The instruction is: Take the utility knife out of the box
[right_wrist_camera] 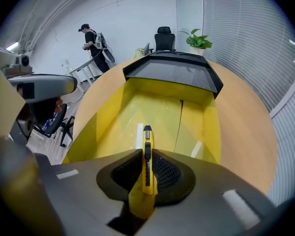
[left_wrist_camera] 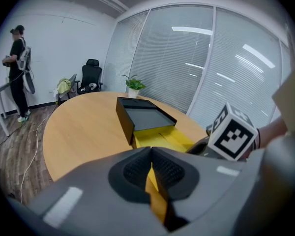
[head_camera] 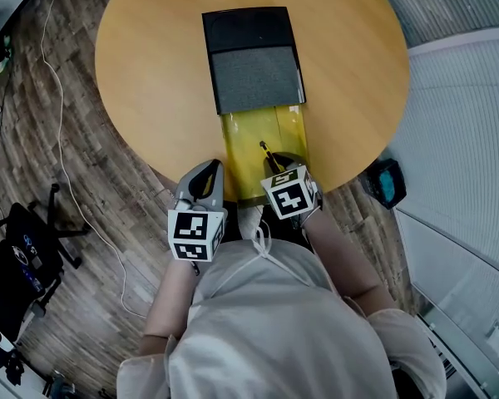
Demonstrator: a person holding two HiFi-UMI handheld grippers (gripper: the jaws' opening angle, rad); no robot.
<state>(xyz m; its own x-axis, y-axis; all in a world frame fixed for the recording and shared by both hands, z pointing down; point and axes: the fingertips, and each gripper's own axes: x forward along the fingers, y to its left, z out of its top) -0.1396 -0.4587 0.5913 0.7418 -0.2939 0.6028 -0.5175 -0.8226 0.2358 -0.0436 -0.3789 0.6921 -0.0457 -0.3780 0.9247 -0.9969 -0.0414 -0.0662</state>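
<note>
Working over round tan wooden table (head_camera: 150,73). Black rectangular box (head_camera: 254,56) sitting upper centre, yellow inner tray (head_camera: 243,135) sticking out below it. Left gripper (left_wrist_camera: 150,154) clenching what looks like the tray's edge, lower left. Right gripper (right_wrist_camera: 147,156) grasping slim yellow plastic utility knife (right_wrist_camera: 147,137) mid-body, lower centre, over the tray. Likely handling light, stiff, slick-sided; pinching the flat sides suiting it. Knife's rear hiding under pads; blade state not showing.

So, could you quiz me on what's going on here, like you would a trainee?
1. What does the right claw grip? A) a pen B) a knife C) nothing
2. Fill in: the box sits on a round wooden ___.
3. True or false: the box is fully closed.
Key: 1 B; 2 table; 3 false.
</note>
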